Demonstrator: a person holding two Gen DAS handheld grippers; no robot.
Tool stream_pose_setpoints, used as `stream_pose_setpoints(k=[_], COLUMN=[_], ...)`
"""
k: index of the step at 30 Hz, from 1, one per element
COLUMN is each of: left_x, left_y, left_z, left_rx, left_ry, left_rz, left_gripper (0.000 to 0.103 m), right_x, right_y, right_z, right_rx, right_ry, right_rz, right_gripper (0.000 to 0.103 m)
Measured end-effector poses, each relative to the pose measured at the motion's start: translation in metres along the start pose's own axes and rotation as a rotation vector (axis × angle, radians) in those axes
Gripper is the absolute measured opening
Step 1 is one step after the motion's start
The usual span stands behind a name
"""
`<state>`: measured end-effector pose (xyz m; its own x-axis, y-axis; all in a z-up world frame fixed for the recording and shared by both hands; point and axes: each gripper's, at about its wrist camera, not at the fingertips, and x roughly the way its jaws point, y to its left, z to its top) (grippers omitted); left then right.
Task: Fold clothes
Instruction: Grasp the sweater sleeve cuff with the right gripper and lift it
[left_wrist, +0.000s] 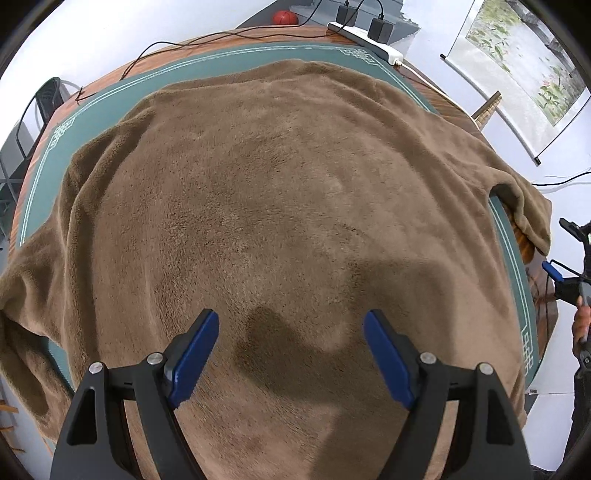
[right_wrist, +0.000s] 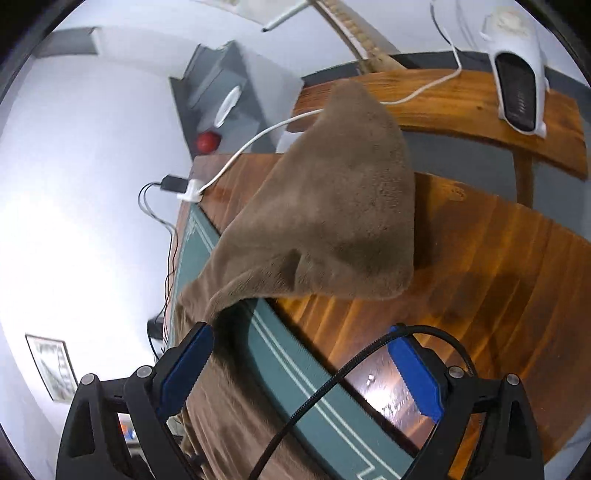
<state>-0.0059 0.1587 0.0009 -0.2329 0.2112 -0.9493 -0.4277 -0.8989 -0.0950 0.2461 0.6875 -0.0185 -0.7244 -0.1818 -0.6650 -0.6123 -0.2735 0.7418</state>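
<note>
One brown fleece garment (left_wrist: 280, 206) lies spread over the green mat (left_wrist: 48, 177) on the wooden table (right_wrist: 498, 266).

Its sleeve (right_wrist: 332, 206) trails off the mat onto the bare wood. Both grippers stand with jaws wide apart and nothing in them: the left gripper (left_wrist: 291, 354) hangs above the fleece, the right gripper (right_wrist: 303, 373) by the table edge near the sleeve. Beyond, a white power strip (left_wrist: 365, 38) sits at the far edge.

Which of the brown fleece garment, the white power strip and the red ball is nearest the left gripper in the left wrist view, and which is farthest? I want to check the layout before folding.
From the left gripper, which is open:
1. Brown fleece garment, directly under and ahead of the fingers.
2. White power strip, far table edge, right.
3. Red ball, beyond the table, against the wall.
</note>
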Motion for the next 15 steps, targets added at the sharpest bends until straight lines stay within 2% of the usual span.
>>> stream_pose_setpoints(k=[5,15], left_x=[0.006,0.014], left_y=[0.005,0.010], left_z=[0.003,0.006], left_rx=[-0.009,-0.005], left_ry=[0.019,0.039], left_rz=[0.005,0.006], left_gripper=[0.084,0.084], right_x=[0.024,0.044], right_y=[0.000,0.008], right_z=[0.000,0.020], right_rx=[0.042,0.019], right_ry=[-0.015,-0.090], right_rz=[0.002,-0.050], right_gripper=[0.097,0.096])
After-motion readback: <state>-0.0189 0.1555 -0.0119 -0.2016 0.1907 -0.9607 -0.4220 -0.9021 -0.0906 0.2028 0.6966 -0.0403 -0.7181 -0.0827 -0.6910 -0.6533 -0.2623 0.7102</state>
